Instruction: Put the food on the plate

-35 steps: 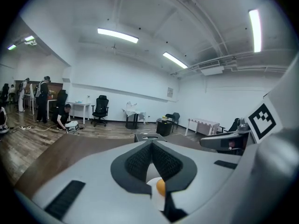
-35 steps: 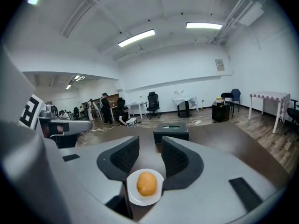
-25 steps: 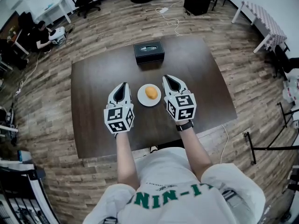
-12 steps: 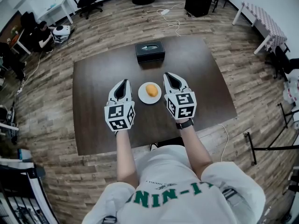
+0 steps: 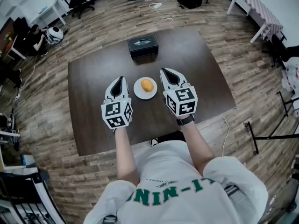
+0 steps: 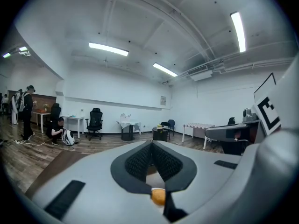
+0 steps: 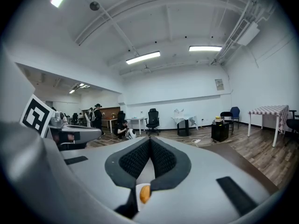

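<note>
Head view is showing the food (image 5: 147, 85) resting on the plate (image 5: 138, 93), lying between the left hand-held gripper (image 5: 117, 80) and right hand-held gripper (image 5: 167, 73), both hovering with jaws together, empty.

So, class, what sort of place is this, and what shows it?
Probably an open office or lab room: a black office chair, a white desk by the wall, strip lights overhead.

counter (image 5: 93, 125) dark matt wood; plate (image 5: 138, 92) smooth glossy white; left gripper (image 5: 119, 78), right gripper (image 5: 164, 71) matt grey plastic, pads (image 6: 137, 160) black, textured; floor (image 5: 252, 69) wood planks.
</note>
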`<state>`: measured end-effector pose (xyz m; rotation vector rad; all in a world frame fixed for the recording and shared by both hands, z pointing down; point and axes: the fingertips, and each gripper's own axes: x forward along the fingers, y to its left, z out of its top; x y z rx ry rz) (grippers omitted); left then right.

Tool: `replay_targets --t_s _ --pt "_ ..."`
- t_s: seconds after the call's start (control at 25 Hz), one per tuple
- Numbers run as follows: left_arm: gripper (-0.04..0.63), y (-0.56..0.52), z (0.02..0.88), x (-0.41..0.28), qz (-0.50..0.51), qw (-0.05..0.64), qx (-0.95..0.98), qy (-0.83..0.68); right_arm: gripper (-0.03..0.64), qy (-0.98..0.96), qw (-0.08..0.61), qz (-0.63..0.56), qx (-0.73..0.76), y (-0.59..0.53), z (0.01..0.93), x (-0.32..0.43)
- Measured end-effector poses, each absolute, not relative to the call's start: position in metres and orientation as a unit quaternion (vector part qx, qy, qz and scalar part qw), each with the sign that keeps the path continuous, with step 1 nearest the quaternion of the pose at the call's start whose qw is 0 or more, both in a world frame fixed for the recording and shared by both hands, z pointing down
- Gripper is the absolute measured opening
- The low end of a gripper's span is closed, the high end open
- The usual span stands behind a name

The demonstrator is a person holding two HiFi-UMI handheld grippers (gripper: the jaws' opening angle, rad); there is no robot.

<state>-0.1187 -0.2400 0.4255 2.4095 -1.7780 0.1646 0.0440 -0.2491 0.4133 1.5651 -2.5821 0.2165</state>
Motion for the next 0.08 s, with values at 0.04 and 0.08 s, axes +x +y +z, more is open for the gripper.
replay_targets --t_s 0.04,0.08 --pt "0.014 -0.2419 0.4263 -0.1181 0.055 0.071 0.802 -0.591 0.014 -0.853 0.058 0.073 0.513 -0.2501 0.4138 0.0441" --pt "0.014 -0.2438 0.4271 -0.1176 0.055 0.071 0.802 -0.591 0.014 -0.855 0.058 0.075 0.51 -0.2511 0.4143 0.0444"
